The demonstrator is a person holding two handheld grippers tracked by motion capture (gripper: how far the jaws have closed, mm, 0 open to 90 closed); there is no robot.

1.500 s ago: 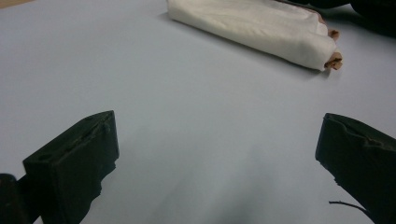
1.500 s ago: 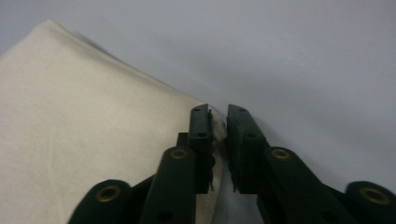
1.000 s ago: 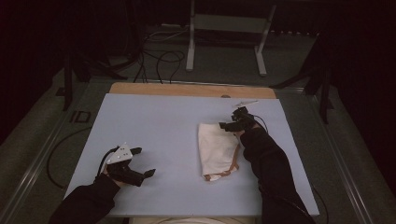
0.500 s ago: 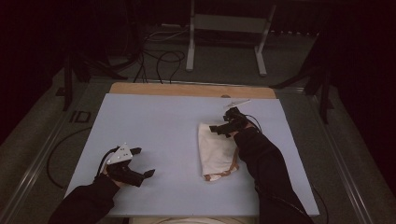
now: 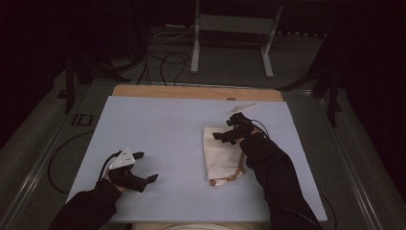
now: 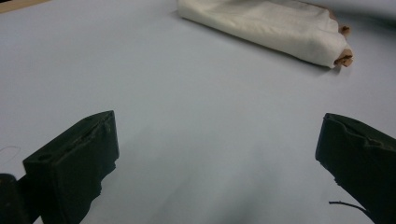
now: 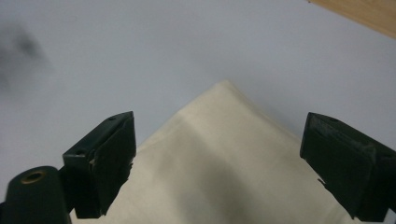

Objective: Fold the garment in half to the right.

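Both grippers' jaws gape wide; the right gripper [image 5: 229, 130] hovers over soft folded cream cloth [image 5: 221, 155].

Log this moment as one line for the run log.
right tool: jaws just opened, nothing gripped, over folded cream cloth | left tool: open, idle above blue mat | cloth: lying flat on the mat

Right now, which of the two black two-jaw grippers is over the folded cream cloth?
The right gripper: it hovers with open jaws above the far corner of the folded cream cloth. The left gripper sits apart, over bare blue table.
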